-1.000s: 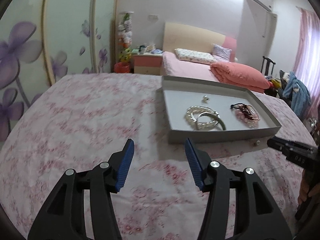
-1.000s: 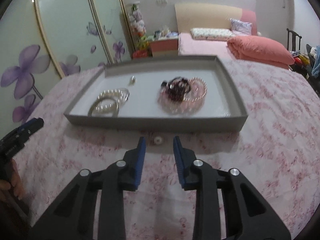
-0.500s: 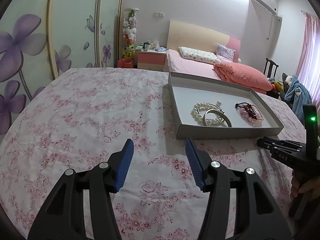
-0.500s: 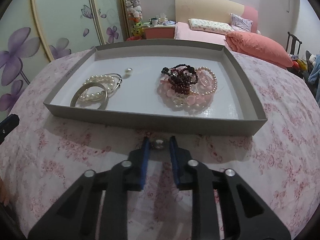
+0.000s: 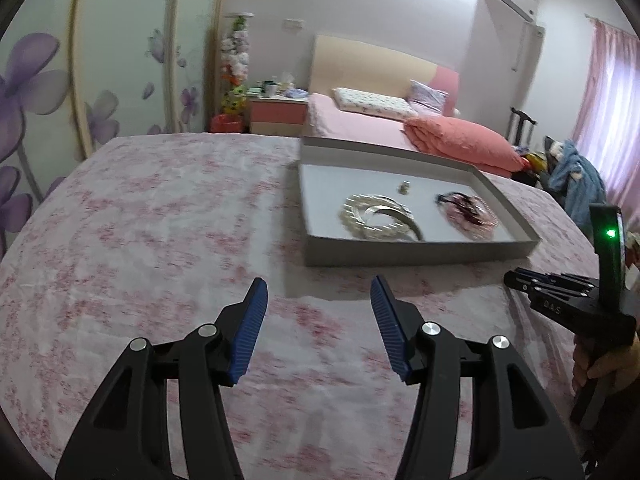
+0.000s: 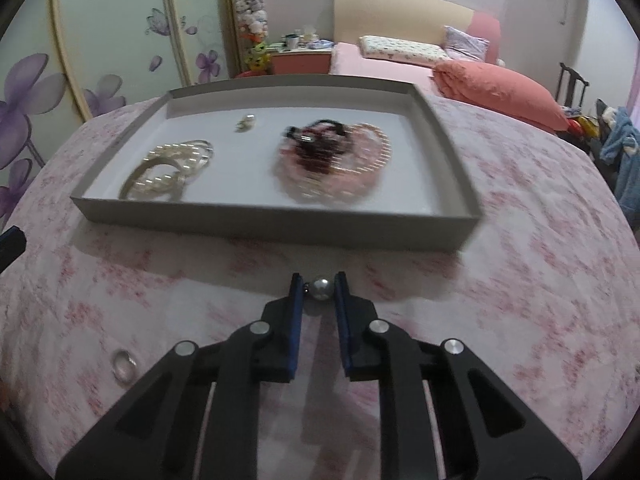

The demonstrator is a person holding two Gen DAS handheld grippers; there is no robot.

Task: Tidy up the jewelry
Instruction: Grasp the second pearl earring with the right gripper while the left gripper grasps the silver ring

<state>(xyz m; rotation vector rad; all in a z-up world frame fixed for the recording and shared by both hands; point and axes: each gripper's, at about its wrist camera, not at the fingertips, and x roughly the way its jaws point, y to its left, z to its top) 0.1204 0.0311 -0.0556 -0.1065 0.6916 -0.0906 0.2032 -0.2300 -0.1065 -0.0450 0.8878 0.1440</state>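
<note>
Just short of the tray's near wall, your right gripper [image 6: 319, 289] pinches a small round silvery-white pearl earring [image 6: 321, 289] between its blue pads, jaws drawn narrow around it above the pink floral tablecloth [image 6: 540, 280]. A dark stub shows on the bead's left side, against the left pad; the bead itself is smooth and glossy, slightly blurred.

Your left gripper [image 5: 316, 300] hangs over bare cloth well left of the tray, jaws spread wide with nothing between them.

Inside the shallow grey rectangular cardboard tray [image 6: 276, 224] lie three groups: a white pearl bracelet with a silver bangle [image 6: 170, 174] at the left, a small pearl stud [image 6: 246, 123] near the back, and a heap of pink and dark red beaded bracelets [image 6: 332, 160] at the centre-right.

A plain silver ring [image 6: 123, 364] rests on the cloth outside the tray, left of your right gripper.
</note>
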